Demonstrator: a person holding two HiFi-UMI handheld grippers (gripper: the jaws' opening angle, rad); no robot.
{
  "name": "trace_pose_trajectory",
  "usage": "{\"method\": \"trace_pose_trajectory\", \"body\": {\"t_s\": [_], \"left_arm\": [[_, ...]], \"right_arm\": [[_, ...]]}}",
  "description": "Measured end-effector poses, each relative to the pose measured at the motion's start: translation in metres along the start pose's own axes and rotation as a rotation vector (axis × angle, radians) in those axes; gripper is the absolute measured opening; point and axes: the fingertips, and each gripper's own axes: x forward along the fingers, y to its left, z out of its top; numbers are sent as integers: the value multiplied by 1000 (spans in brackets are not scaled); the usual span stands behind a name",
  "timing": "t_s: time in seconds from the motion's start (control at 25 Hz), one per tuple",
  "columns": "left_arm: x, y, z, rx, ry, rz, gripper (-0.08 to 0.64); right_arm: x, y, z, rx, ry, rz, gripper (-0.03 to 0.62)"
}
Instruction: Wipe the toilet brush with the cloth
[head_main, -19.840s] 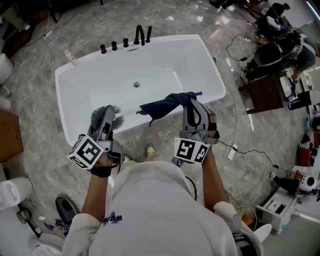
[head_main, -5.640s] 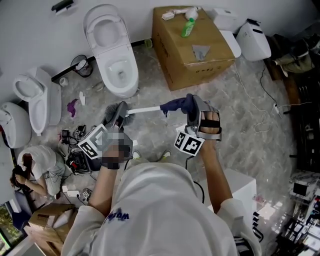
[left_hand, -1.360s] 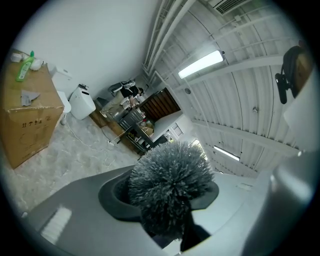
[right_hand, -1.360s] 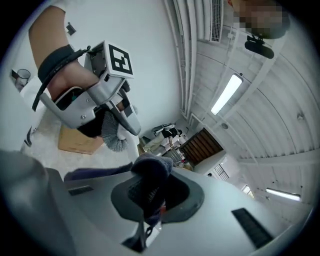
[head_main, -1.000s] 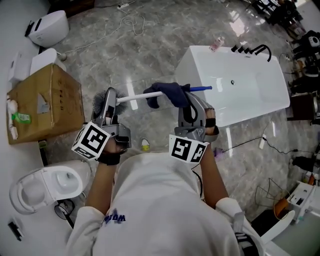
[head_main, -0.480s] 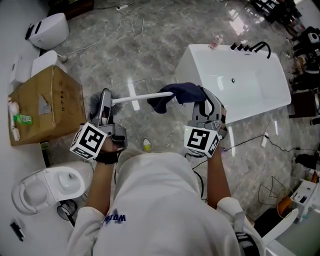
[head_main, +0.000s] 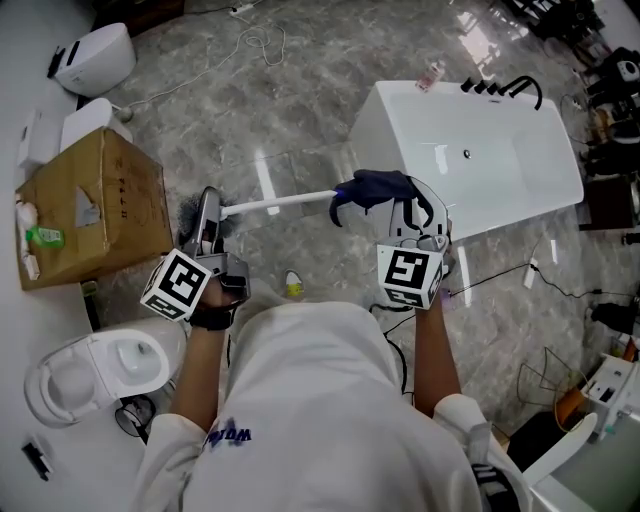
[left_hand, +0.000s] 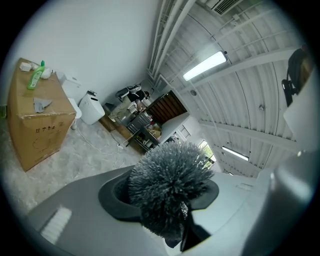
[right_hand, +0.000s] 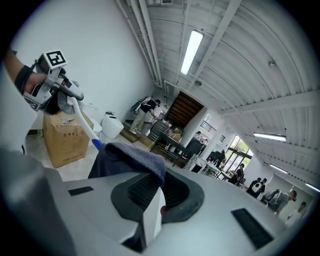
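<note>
The toilet brush is held level in front of me, its white handle (head_main: 280, 203) running from left to right. My left gripper (head_main: 207, 212) is shut on the grey bristle head (left_hand: 167, 182), which fills the left gripper view. The dark blue cloth (head_main: 375, 186) is wrapped over the handle's right end, and my right gripper (head_main: 405, 198) is shut on it. In the right gripper view the cloth (right_hand: 127, 157) bulges out of the jaws. Beyond it, the handle (right_hand: 82, 122) with its blue tip (right_hand: 96, 144) runs up to the left gripper (right_hand: 50, 82).
A white bathtub (head_main: 500, 175) stands just beyond the right gripper. At the left there is a cardboard box (head_main: 85, 205) with bottles on it. A white toilet (head_main: 95, 375) sits at the lower left. Cables trail over the marble floor (head_main: 300, 110).
My right gripper has slid the cloth to the right along the handle, onto its blue end, and has rolled. The left gripper with the brush head has sunk slightly.
</note>
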Motion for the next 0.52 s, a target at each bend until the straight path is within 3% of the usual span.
{"method": "trace_pose_trajectory", "body": {"t_s": [0.24,0.52], "left_arm": [[0,0,0,14,6,-1,195],[-1,10,-8,87,55,46,195]], "right_arm": [[2,-5,3,0,-6,-9,12],[9,5,11,118,-15,68,11]]}}
